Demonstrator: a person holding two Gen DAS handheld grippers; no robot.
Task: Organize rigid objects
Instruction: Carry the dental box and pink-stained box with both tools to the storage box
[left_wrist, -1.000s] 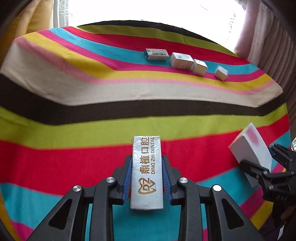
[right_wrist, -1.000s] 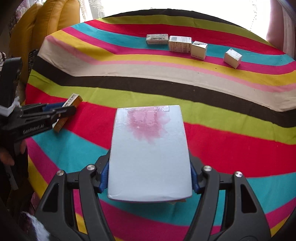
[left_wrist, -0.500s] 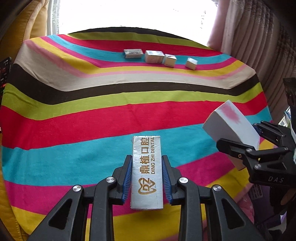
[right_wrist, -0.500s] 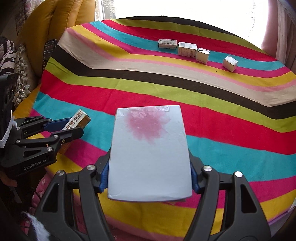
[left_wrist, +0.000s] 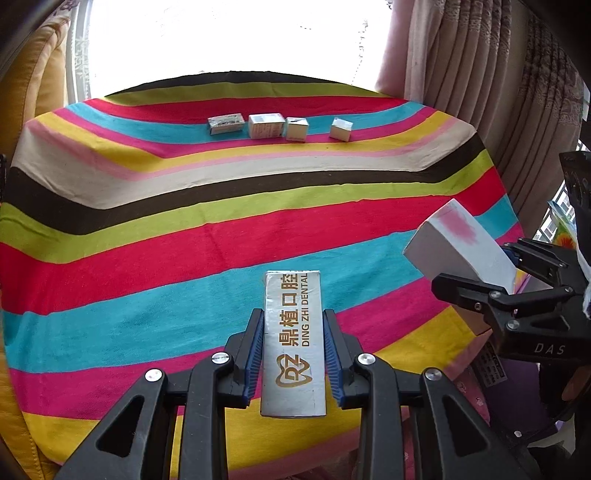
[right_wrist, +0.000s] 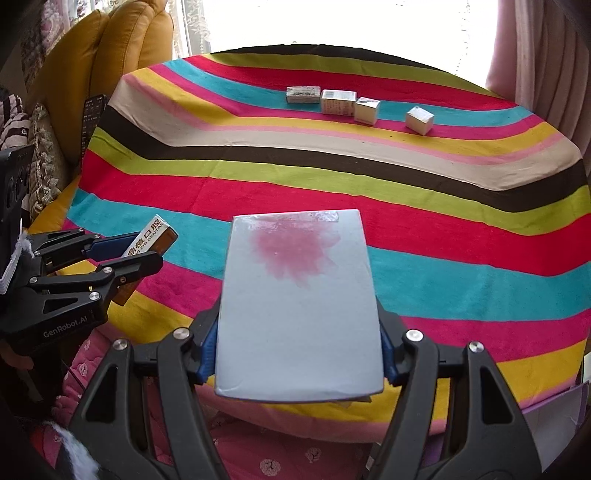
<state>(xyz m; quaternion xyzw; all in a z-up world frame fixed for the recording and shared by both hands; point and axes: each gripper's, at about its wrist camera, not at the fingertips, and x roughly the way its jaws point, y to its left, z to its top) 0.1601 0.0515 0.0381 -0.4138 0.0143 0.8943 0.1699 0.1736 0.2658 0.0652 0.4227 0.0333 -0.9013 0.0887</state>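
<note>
Both my grippers have drawn back toward the near edge of the striped table (left_wrist: 155, 206) — a carry, nothing placed yet. Right gripper (right_wrist: 297, 354) clamps the white box (right_wrist: 299, 314), lower centre; left gripper (left_wrist: 293, 350) clamps the dental box (left_wrist: 293, 343) — row of small boxes (left_wrist: 277, 127) sits upper centre.

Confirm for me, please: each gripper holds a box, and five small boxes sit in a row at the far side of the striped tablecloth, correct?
Not quite: the row has four small boxes, not five, as the right wrist view shows. The rest stands: the left gripper holds the narrow silver box, the right gripper holds the pale box, and the row sits at the far side of the striped tablecloth.
</note>
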